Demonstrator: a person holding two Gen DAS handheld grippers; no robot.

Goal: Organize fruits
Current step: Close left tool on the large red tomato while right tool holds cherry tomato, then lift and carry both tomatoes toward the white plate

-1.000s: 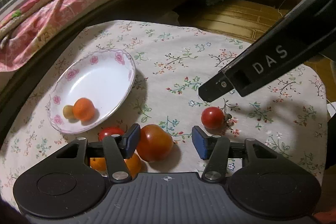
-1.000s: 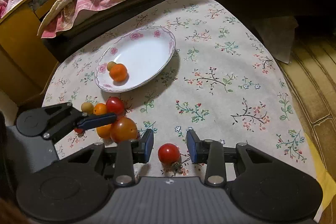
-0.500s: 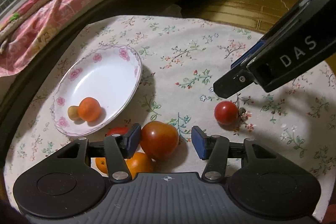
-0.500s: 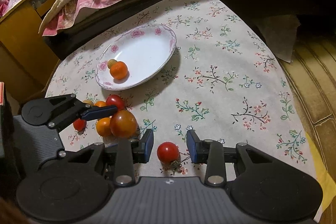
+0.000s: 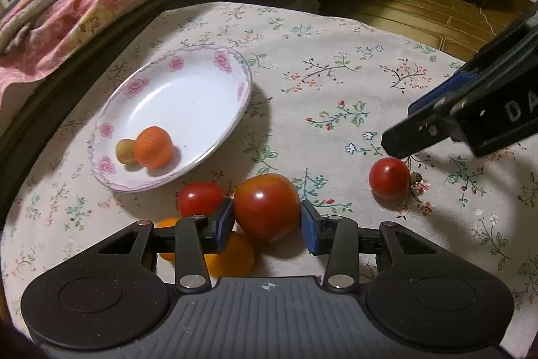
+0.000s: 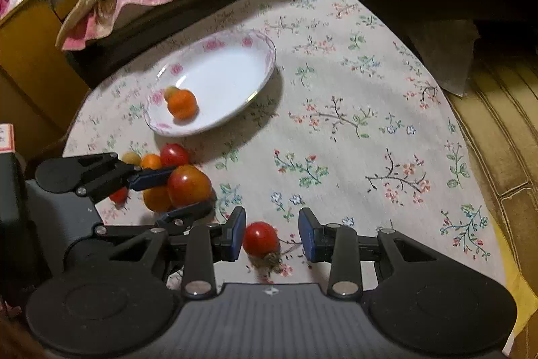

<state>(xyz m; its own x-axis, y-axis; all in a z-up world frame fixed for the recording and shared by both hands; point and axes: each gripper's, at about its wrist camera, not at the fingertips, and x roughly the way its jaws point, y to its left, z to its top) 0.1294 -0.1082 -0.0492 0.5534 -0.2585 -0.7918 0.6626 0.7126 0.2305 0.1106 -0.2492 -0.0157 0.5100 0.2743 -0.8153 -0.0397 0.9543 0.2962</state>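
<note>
Floral cloth covers the bench, and on it sits the white plate with pink roses round its rim, holding only two pieces so far: a small orange fruit and a little tan one touching it. That looks like an early stage, since most of the fruit lies outside the plate. Just beside the plate's near edge is a cluster: a large tomato, a smaller red tomato to its left, and orange fruits partly hidden under the tool. The left gripper has its blue pads against both sides of the large tomato, seemingly closed on it, though the fruit appears to rest on the cloth and not yet lifted. Well apart to the right lies a single small tomato with a dried stalk beside it; the right gripper straddles it with jaws wide, a clear gap on the right side and the left pad close to the fruit or just touching, so nothing is held there. By my reading, both tomatoes, the red one and the remaining cluster all have yet to reach the plate.
</note>
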